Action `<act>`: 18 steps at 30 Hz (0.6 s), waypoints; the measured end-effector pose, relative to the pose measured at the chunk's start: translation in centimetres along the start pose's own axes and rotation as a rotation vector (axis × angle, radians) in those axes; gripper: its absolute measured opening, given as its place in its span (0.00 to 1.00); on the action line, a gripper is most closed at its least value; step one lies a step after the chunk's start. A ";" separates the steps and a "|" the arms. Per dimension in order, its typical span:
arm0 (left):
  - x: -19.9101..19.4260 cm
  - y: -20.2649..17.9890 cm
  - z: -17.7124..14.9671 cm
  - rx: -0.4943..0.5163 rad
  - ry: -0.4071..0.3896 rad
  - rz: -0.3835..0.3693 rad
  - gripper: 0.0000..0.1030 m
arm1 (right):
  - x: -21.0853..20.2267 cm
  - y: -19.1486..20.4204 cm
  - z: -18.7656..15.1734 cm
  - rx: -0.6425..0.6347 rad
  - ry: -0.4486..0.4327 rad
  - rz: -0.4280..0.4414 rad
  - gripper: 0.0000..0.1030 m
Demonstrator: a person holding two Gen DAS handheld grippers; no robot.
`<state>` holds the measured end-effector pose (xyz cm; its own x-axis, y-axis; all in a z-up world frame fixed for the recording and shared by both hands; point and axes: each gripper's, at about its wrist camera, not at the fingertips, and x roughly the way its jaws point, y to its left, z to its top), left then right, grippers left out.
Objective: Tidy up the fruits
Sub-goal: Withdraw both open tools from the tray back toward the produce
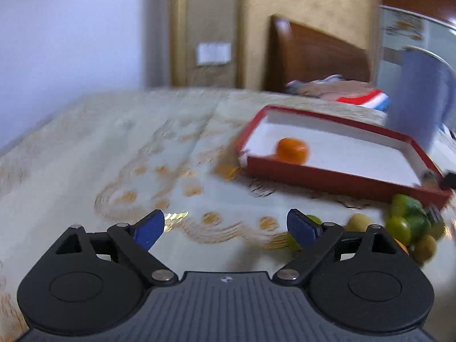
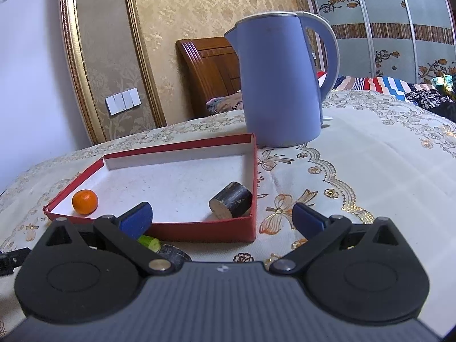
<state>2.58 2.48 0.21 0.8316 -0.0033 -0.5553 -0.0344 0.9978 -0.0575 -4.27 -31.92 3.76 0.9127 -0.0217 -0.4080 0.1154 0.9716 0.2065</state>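
Both grippers (image 1: 225, 228) (image 2: 222, 218) gape empty; orange (image 2: 85, 201) lies in tray (image 2: 199, 229) ahead.

Kettle (image 2: 280, 85): smooth matt blue plastic. Box (image 2: 199, 229): red card, white paper-lined. Tabletop (image 2: 370, 171): covered in glossy embroidered cloth. Cylinder (image 2: 231, 203): rough dark wood.

Red tray (image 2: 253, 188) mostly free inside: orange (image 2: 85, 201) at its left corner, dark cylinder (image 2: 231, 203) at right wall. Blue kettle (image 2: 280, 79) blocks behind tray. Bench cloth (image 2: 370, 171) right of tray open. Green fruits (image 1: 410, 225) crowd tray's near wall.
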 end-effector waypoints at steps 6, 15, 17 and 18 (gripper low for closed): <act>-0.2 1.7 0.2 -0.116 0.028 -0.177 0.91 | 0.2 0.0 0.0 0.003 0.008 0.000 1.00; -1.0 -3.2 -0.7 0.131 -0.008 -0.186 0.91 | 0.3 0.0 0.0 0.002 0.016 -0.002 1.00; -0.6 -3.9 -0.9 0.169 -0.004 -0.148 0.91 | 0.3 0.0 0.0 0.002 0.018 -0.003 1.00; -0.2 -4.1 -1.0 0.181 0.010 -0.121 0.91 | 0.3 0.0 -0.1 0.002 0.018 -0.003 1.00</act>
<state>2.06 -1.67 -0.27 0.8181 -0.1239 -0.5616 0.1667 0.9857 0.0253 -4.00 -31.87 3.60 0.9052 -0.0206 -0.4245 0.1190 0.9712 0.2066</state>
